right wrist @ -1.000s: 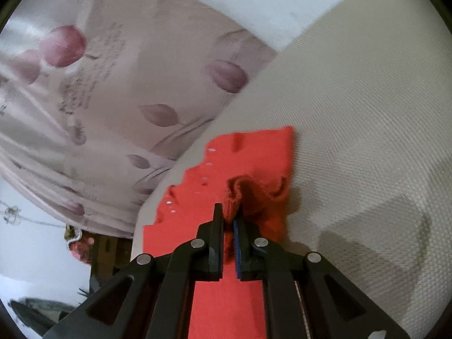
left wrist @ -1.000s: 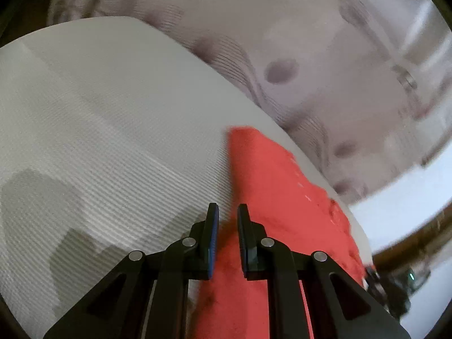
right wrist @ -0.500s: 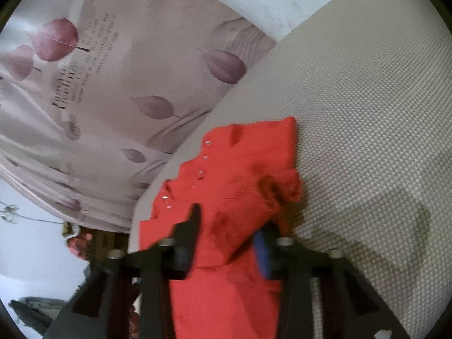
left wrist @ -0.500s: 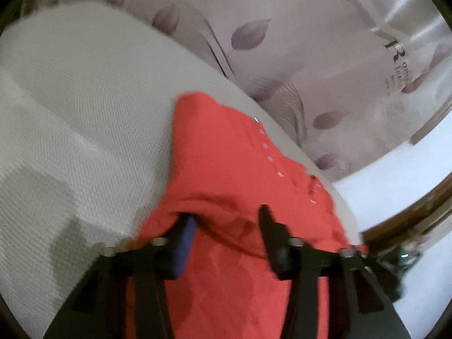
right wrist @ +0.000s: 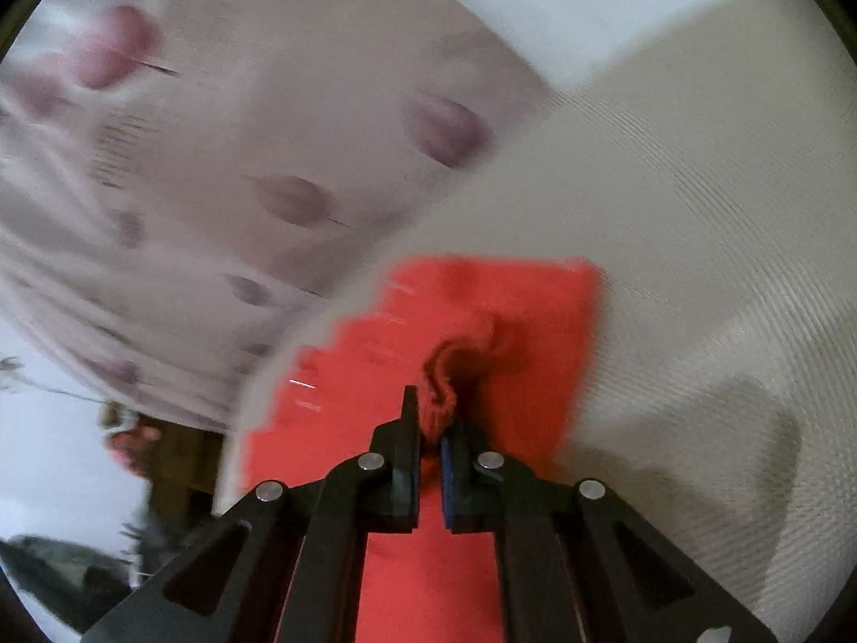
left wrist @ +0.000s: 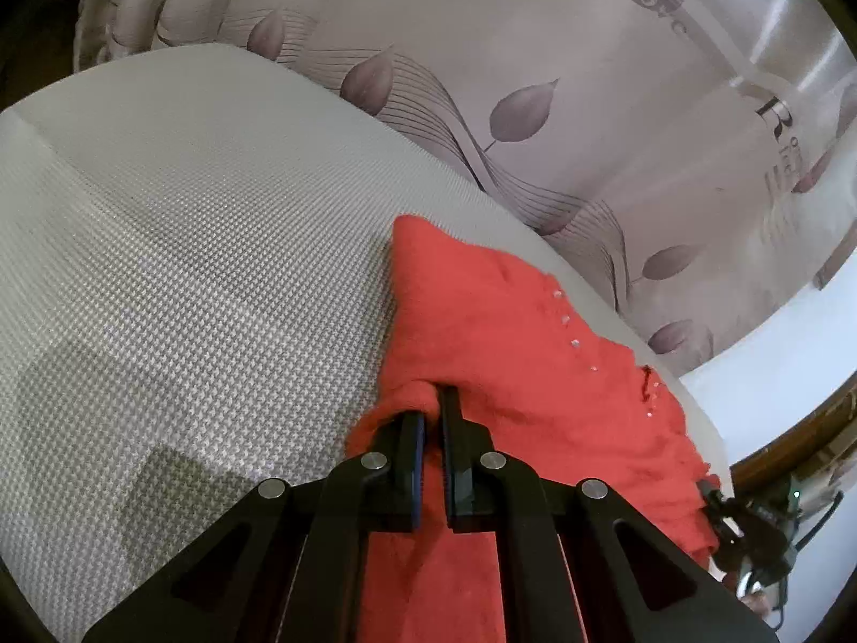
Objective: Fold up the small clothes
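**Both grippers pinched on the red garment**

The red garment [left wrist: 498, 332] lies at the counter's [left wrist: 203, 268] edge, beside the leaf-print curtain [left wrist: 535, 107]. Half a second ago the left hand-held gripper [left wrist: 433, 407] stood wide over the cloth; now its jaws are nearly together, a fold pinched between them. The right hand-held gripper [right wrist: 428, 423] is kept narrow on a bunched fold, as before. The right view is blurred.
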